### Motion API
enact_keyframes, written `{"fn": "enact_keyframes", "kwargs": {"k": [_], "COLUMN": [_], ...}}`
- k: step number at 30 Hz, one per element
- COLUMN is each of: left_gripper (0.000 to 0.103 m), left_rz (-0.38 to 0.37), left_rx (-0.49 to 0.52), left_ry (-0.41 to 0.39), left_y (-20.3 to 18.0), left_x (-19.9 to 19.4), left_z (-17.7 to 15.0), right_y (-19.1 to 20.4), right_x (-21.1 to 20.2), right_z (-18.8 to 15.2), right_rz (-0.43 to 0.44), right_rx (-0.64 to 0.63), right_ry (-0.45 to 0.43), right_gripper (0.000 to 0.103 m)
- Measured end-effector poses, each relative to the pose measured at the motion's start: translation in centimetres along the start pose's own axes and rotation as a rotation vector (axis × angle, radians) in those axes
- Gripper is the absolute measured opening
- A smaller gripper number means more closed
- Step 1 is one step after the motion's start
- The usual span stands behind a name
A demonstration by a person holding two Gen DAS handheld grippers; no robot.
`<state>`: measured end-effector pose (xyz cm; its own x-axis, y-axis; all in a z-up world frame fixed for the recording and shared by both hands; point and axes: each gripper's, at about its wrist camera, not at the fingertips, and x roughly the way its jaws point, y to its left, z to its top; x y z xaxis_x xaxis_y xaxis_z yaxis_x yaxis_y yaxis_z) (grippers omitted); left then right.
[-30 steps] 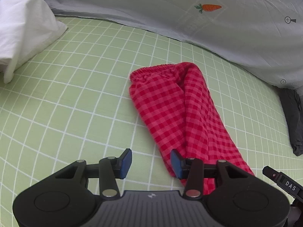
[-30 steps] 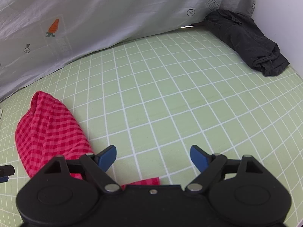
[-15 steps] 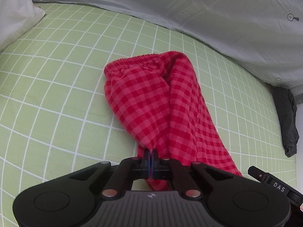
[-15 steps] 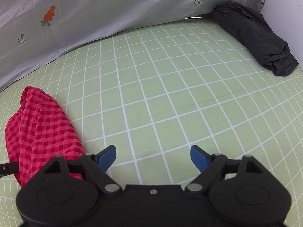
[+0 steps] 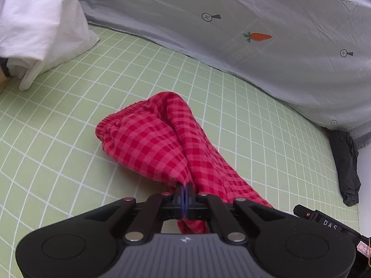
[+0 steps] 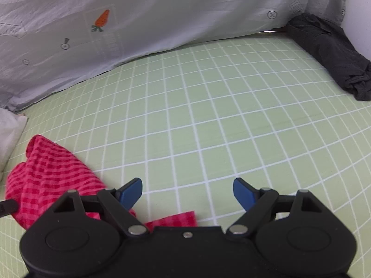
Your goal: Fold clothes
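Red checked trousers (image 5: 162,143) lie folded lengthwise on the green grid mat (image 5: 58,139), elastic waistband at the far end. My left gripper (image 5: 185,193) is shut on the near edge of the trousers, and the cloth bunches up toward its blue pads. In the right wrist view the same trousers (image 6: 51,173) lie at the lower left, with a leg end poking out under the tool. My right gripper (image 6: 187,191) hovers open over bare mat to the right of them, with nothing between its fingers.
A grey sheet with carrot prints (image 5: 255,37) rises behind the mat. A white cloth bundle (image 5: 39,27) sits at the far left. A dark garment (image 6: 329,53) lies crumpled at the far right by the white wall.
The left gripper closed on the trousers' near edge and then pulled it, bunching and dragging the cloth. The right gripper stayed open and drifted slightly; a leg end now shows under it.
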<state>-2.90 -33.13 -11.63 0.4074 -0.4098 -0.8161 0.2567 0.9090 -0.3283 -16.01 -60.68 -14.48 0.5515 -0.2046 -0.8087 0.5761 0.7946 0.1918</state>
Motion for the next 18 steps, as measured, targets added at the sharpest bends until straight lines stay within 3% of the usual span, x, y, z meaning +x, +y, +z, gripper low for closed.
{"fn": "enact_keyframes", "kwargs": {"k": [4,7,8,10,11,12,18], "left_gripper": [0.0,0.0,0.0,0.0,0.0,0.0,0.0], "left_rz": [-0.004,-0.01,-0.011,-0.012,-0.013,-0.014,-0.025], "left_rx": [0.003,0.018,0.02,0.022,0.023,0.025,-0.021], "left_ry": [-0.002,0.004,0.005,0.006,0.007,0.008,-0.057], "left_y": [0.6,0.5,0.6,0.7,0.8,0.9,1.9], "left_x": [-0.4,-0.4,-0.4,-0.5,-0.5,-0.5,-2.2], "left_z": [-0.5,-0.8,-0.8,-0.9,-0.9,-0.9,0.3], "right_y": [1.8,3.0,3.3,3.7,3.8,3.8,1.8], "right_x": [0.0,0.5,0.7,1.0,1.0,1.0,-2.6], "right_z": [-0.7,-1.3,-1.5,-1.9,-2.0,-2.1,0.2], "right_rz": [0.111,0.175,0.197,0.232,0.246,0.26,0.298], "right_rx": [-0.014,-0.037,-0.047,-0.06,-0.064,-0.067,0.032], "right_ry": [0.021,0.061,0.079,0.101,0.104,0.108,-0.058], "right_gripper": [0.085,0.076,0.066,0.034,0.012,0.005,0.002]}}
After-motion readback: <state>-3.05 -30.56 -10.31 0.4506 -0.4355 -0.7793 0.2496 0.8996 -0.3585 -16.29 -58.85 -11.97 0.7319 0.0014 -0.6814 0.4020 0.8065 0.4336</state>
